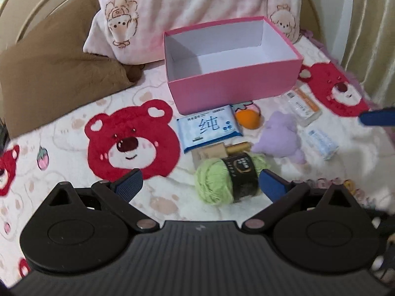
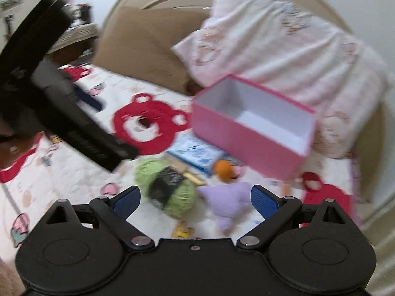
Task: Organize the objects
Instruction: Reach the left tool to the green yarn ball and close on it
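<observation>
One open pink cardboard box stands empty on the bear-print white blanket. Just before it lie one blue tissue pack, one lilac plush toy, one green yarn ball and one orange ball. Left gripper and right gripper both hover spread wide, holding nothing.

The pink box stands open-topped and empty toward the head of the bed, pillows crowding just behind it. Before its near wall, tissue pack, green yarn and purple plush lie packed together. The bed's left side is bare.
</observation>
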Motion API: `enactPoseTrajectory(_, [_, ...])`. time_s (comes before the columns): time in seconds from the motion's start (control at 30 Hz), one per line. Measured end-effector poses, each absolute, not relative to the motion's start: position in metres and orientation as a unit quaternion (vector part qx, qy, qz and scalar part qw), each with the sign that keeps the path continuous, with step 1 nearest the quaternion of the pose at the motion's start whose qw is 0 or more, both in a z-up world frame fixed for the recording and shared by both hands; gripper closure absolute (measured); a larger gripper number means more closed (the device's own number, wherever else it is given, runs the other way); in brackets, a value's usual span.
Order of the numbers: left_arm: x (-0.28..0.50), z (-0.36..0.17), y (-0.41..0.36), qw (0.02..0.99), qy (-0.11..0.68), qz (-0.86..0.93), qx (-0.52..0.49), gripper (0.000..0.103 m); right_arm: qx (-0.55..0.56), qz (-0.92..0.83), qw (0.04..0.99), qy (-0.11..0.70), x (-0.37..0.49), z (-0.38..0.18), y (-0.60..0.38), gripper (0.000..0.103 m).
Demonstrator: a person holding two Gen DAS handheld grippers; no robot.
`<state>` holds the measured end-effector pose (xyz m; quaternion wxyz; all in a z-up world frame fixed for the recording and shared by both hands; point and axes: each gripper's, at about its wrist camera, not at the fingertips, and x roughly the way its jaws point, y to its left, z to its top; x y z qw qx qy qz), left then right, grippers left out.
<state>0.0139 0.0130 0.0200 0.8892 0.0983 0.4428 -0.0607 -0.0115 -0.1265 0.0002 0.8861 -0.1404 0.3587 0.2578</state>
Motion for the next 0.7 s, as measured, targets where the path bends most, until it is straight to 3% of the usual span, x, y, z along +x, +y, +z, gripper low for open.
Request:
enactPoseTrajectory(0.2, [0.042, -0.006, 0.021, 0.883, 0.456, -0.080, 0.081, 0.004, -0.110, 0.377, 0.848, 0.357, 0.016, -0.038, -0.122, 0.005])
enactPoseTrajectory(0.43, [0.073, -0.053, 0.034, 0.869, 0.484, -0.097, -0.007, 0.007, -0.100, 0.359, 0.840, 0.395, 0.046, -0.082, -0.108, 0.005])
enactPoseTrajectory(0.7, [0.080, -0.092, 0.029, 0.845, 0.515, -0.138, -0.027, 0.007, -0.066, 0.343, 0.835, 0.424, 0.058, -0.129, -0.104, 0.005])
